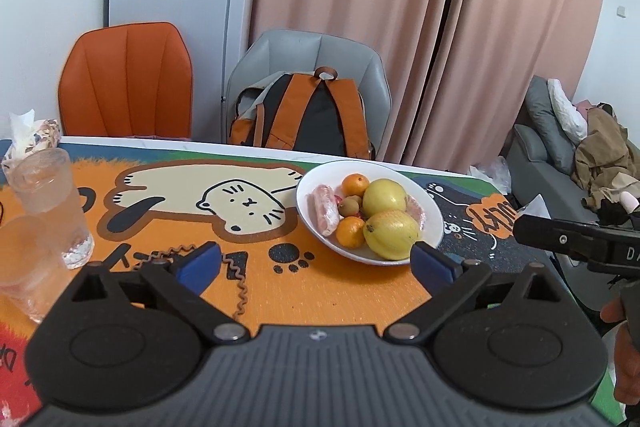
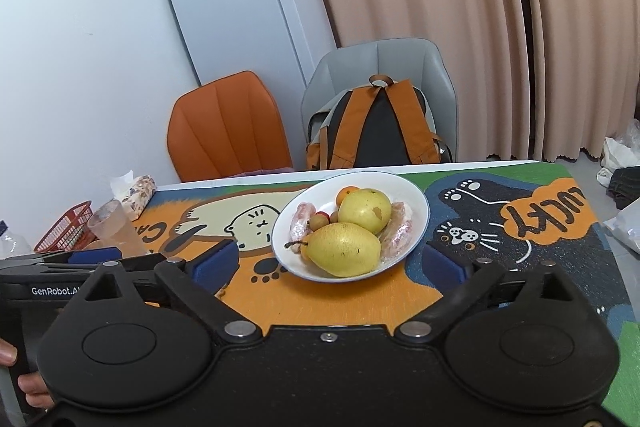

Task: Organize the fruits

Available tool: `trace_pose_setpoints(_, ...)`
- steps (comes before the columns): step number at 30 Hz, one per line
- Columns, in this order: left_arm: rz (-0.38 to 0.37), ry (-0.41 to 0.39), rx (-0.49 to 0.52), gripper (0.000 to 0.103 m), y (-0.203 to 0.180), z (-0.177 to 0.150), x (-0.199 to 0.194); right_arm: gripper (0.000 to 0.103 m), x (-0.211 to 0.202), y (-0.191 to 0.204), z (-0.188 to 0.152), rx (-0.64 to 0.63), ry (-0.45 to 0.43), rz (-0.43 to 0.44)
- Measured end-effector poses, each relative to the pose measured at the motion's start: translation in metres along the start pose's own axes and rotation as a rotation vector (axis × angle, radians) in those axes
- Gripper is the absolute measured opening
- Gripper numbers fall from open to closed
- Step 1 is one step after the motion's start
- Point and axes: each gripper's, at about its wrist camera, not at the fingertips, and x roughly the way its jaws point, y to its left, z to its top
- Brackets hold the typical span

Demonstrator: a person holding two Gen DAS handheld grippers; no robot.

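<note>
- Now we see the left gripper with its jaws spread wide and nothing between its two blue pads, poised over the mat near the bowl
- Likewise the right gripper is released, its two blue pads standing far apart and empty; both pairs flank the near edge of the bowl without touching it
- From the right wrist view we also catch the left gripper at the left edge, and a few fingers of a hand on its handle
- Just beyond the pads sits one white bowl on the cartoon cat mat, holding all the fruit
- Inside we count two large yellow pears, one behind the other, two oranges, two plastic-wrapped pink pieces along either side, and one small brown kiwi-like fruit; a bit of red shows beside it, too small for us to name
- On the left of the mat we count two clear glasses, with a tissue pack behind them and a red basket nearby
- Behind the table stand two chairs: one orange chair and one grey chair carrying an orange and black backpack
- Further back are a white fridge and pink curtains
</note>
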Motion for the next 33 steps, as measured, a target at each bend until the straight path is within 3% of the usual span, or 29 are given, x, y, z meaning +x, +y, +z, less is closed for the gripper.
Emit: trace_pose_setpoints(33, -0.005, -0.057, 0.057, 0.103, -0.024, -0.062, -0.112, 0.103, -0.116, 0.024, -0.054, -0.029, -0.041, -0.02)
